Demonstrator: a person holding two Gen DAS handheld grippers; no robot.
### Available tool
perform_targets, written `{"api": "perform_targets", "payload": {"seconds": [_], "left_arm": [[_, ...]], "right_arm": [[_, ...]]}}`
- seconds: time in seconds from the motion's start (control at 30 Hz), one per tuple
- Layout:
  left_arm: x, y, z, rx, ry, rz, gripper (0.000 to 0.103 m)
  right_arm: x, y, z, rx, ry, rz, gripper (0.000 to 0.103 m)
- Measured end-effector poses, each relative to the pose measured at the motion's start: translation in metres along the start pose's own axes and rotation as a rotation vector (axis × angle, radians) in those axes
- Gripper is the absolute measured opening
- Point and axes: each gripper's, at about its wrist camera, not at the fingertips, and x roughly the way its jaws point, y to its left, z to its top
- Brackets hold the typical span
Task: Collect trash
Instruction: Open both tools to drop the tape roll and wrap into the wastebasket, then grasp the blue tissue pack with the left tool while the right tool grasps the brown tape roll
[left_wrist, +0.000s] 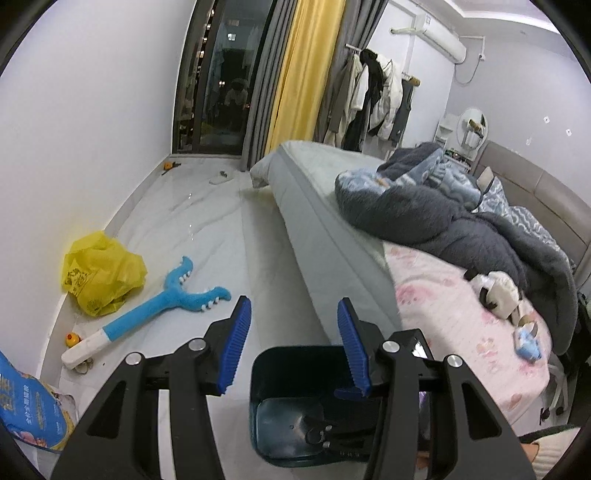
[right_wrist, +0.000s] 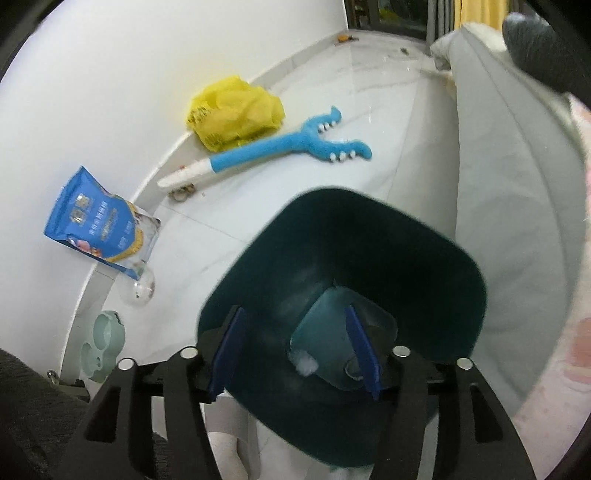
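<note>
Standing on floor: a dark teal bin (right_wrist: 369, 258) rests on the white floor (left_wrist: 207, 236) close against the side of the bed (left_wrist: 332, 229).
Bin contents: a small white wad (right_wrist: 306, 365) lies on the bin's bottom, which shows pale teal; nothing else can be made out inside.
Right gripper (right_wrist: 295, 350): jaws spread apart with nothing pinched; it points steeply down into the bin's mouth, and the wad shows between the blue pads (right_wrist: 364, 350), nearer the right one and touching neither.
Left gripper (left_wrist: 293, 343): jaws apart and empty, held above the bin's far rim, pointing across the floor toward the dark window (left_wrist: 221, 81).
Loose items by the wall: a crumpled yellow plastic bag (right_wrist: 236, 110) lies at the foot of the wall; a blue claw-shaped grabber toy (right_wrist: 280, 151) lies just beside it, white handle toward the wall; a blue printed pouch (right_wrist: 99, 229) leans at the wall nearer the camera.
Only in the right view: the wad in the bin, a clear round ball (right_wrist: 142, 291) under the pouch, and a pale green plastic piece (right_wrist: 103, 343).
Only in the left view: the bed top with a grey quilt (left_wrist: 461, 221), a pink sheet (left_wrist: 461, 314), hanging clothes (left_wrist: 369, 96) and a small orange object (left_wrist: 72, 339) by the toy's handle.
</note>
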Motion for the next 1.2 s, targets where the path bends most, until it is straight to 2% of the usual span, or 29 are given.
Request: {"api": "perform_targets", "payload": {"seconds": [0.3, 0.4, 0.63, 0.87, 1.03, 1.2], "left_arm": [[-0.002, -0.026, 0.014, -0.007, -0.029, 0.001, 0.056], [0.002, -0.037, 0.017, 0.008, -0.031, 0.02, 0.061], [0.006, -0.064, 0.022, 0.016, -0.039, 0.001, 0.077], [0.016, -0.103, 0.02, 0.048, -0.017, -0.05, 0.079], [0.022, -0.133, 0.017, 0.088, -0.009, -0.072, 0.079], [0.032, -0.16, 0.01, 0.14, 0.015, -0.088, 0.079]], "right_arm": [[-0.069, 0.005, 0.001, -0.07, -0.144, -0.002, 0.069], [-0.093, -0.002, 0.001, -0.077, -0.199, -0.006, 0.073], [-0.144, -0.036, -0.01, -0.054, -0.306, -0.029, 0.076], [-0.187, -0.073, -0.028, -0.023, -0.393, -0.04, 0.077], [-0.207, -0.103, -0.043, -0.003, -0.41, -0.09, 0.077], [-0.231, -0.132, -0.06, 0.027, -0.448, -0.102, 0.077]]}}
